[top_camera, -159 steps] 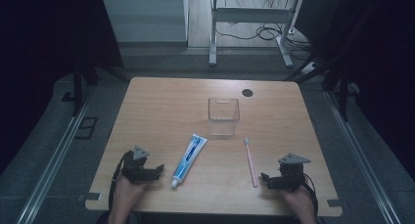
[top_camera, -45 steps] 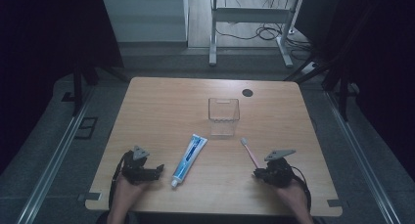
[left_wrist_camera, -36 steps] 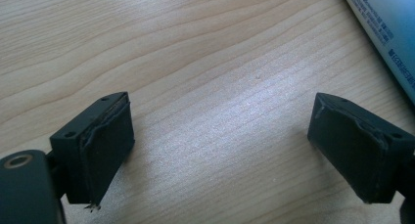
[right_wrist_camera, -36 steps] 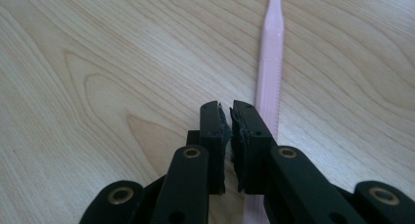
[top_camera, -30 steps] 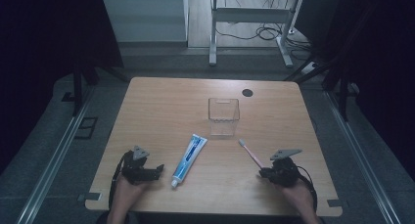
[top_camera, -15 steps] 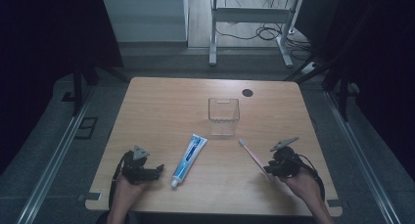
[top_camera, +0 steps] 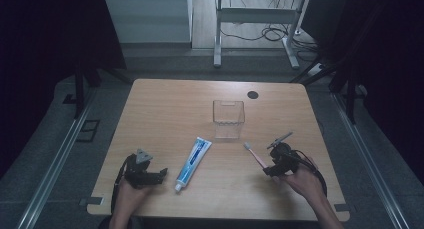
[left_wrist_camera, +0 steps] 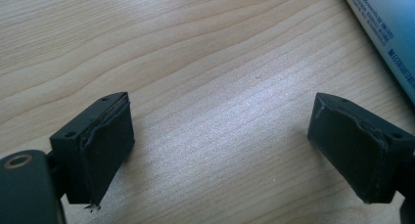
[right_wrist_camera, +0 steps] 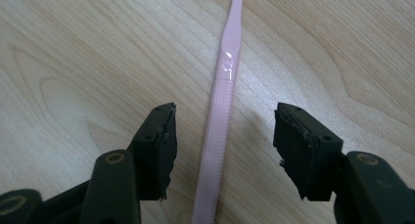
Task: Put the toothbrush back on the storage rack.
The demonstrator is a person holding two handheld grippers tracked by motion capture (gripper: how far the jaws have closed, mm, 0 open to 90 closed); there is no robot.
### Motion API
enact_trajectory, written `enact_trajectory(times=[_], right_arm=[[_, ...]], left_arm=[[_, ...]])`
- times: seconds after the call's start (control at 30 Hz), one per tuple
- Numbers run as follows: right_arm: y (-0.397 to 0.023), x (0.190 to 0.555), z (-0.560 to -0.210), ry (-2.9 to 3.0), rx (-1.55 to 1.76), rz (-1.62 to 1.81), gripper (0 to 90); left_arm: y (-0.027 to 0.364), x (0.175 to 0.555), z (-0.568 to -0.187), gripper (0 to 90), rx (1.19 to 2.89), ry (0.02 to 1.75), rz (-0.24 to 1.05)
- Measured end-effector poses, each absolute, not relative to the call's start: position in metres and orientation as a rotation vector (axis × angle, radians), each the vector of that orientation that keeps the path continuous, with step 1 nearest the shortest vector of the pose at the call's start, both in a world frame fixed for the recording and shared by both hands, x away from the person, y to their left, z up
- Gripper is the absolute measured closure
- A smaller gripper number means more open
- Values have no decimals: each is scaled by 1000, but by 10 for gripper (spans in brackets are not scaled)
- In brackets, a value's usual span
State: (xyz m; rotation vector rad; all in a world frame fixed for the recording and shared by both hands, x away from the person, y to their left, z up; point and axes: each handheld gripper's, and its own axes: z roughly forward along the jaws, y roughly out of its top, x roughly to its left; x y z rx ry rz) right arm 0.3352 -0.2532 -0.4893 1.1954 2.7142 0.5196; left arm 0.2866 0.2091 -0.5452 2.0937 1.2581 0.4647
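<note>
Toothbrush (right_wrist_camera: 222, 116): pink, slim, ribbed handle, flat on table between just-released right tongs (right_wrist_camera: 222, 150); left tongs (left_wrist_camera: 220, 155) released.

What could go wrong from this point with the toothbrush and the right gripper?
The right gripper has just been opening; the pink toothbrush lies loose between its pads, so withdrawing might nudge it askew. Its head lies close to the clear container, which a sweep might bump.

Bare table (top_camera: 165, 114) lies open at nine o'clock; box (top_camera: 228, 119) stands at twelve, tube (top_camera: 193, 156) lies centre.
</note>
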Motion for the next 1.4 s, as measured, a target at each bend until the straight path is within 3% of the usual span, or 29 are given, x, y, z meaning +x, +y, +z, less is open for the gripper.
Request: enact_trajectory(times=[0.37, 0.7, 0.87, 1.4], right_arm=[[-237, 356, -497, 2796, 1183, 356, 605], [-227, 369, -500, 2824, 1200, 294, 691], [-224, 371, -500, 2835, 1192, 273, 776], [-229, 367, -486, 2805, 1207, 340, 785]], left_arm=[[209, 287, -545, 100, 2094, 1257, 464], [209, 287, -545, 100, 2095, 1258, 463], [209, 287, -545, 100, 2094, 1258, 463], [209, 287, -545, 100, 2094, 1258, 463]])
